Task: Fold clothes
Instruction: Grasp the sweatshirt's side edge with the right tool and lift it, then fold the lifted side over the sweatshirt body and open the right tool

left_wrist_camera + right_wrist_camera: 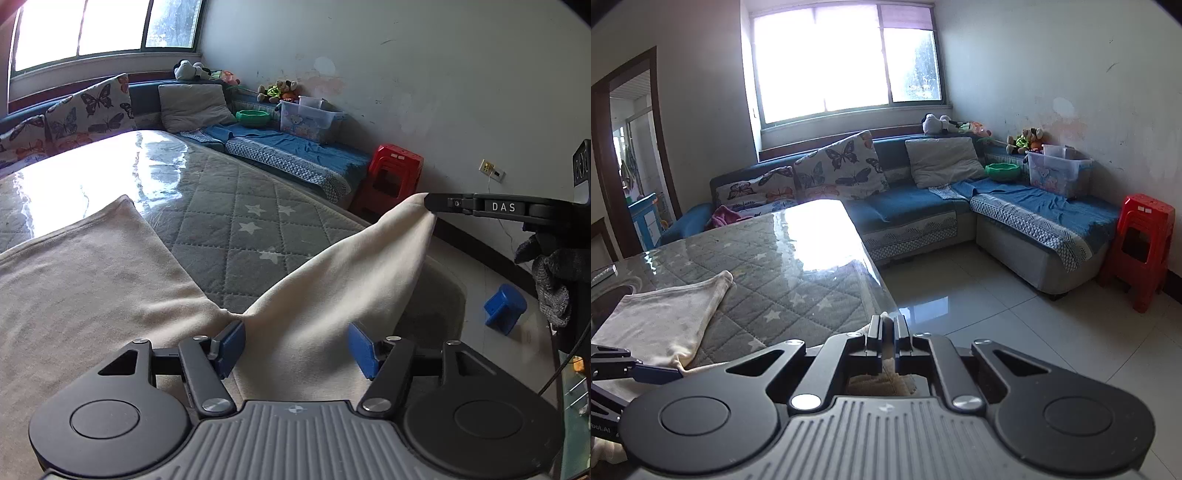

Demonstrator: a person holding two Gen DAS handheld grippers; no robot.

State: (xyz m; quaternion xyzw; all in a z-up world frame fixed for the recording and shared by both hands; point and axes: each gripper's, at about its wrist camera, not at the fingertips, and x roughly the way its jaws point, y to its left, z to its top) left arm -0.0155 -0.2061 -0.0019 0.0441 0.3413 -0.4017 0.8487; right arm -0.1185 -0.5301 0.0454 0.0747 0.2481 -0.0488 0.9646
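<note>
Sunlit glare washes the quilted counter [236,206] where our cream garment [92,266] lies spread to the left. Our right gripper [885,328] is clamped on a lifted corner, well right of the rest. Our left gripper [295,343] hangs spread wide over the pinched middle, gripping nothing. The garment's near edge is hidden beneath us, so its shape stays unclear.

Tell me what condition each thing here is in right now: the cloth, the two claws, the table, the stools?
Cream fabric garment: partly flat on the table, one corner lifted.
Right gripper: shut on the garment's raised corner.
Left gripper: open, blue pads either side of the cloth.
Grey quilted star-patterned table: under a glossy clear cover.
Red plastic stools: stacked, upright.
</note>
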